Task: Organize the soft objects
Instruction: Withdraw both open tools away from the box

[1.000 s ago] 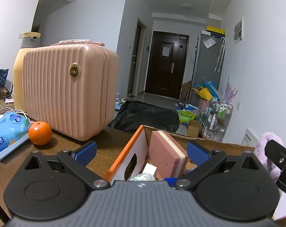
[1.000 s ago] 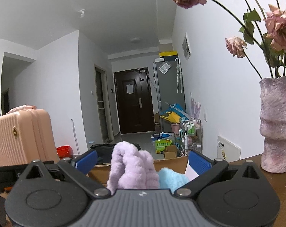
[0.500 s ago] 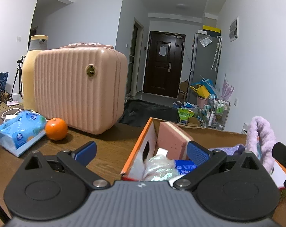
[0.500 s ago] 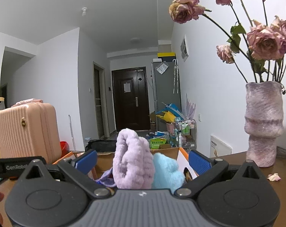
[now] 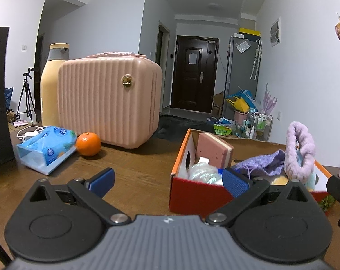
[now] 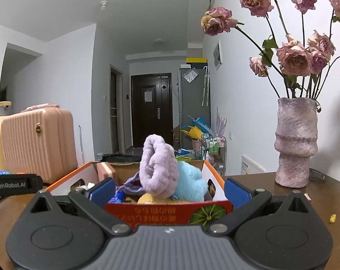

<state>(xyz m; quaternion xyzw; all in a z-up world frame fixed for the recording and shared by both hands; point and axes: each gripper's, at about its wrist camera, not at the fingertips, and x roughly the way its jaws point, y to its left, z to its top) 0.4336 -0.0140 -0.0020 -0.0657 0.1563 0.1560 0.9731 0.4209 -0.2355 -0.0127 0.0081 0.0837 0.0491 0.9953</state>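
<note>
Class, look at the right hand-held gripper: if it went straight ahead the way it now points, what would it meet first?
Most likely the near wall of the red box, which sits between the open right hand-held gripper fingers; depth is hard to judge.

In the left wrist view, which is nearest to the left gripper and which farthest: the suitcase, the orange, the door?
From the left gripper:
1. Orange, on the table, left of centre.
2. Suitcase, on the table just behind the orange.
3. Door, at the hallway's far end.

Ahead of the right jaws, the fluffy lilac item [image 6: 159, 165] hides most of the yellow soft thing [image 6: 145, 199] beneath it. The box [image 6: 170, 212] print is upside down, too small to read.
</note>
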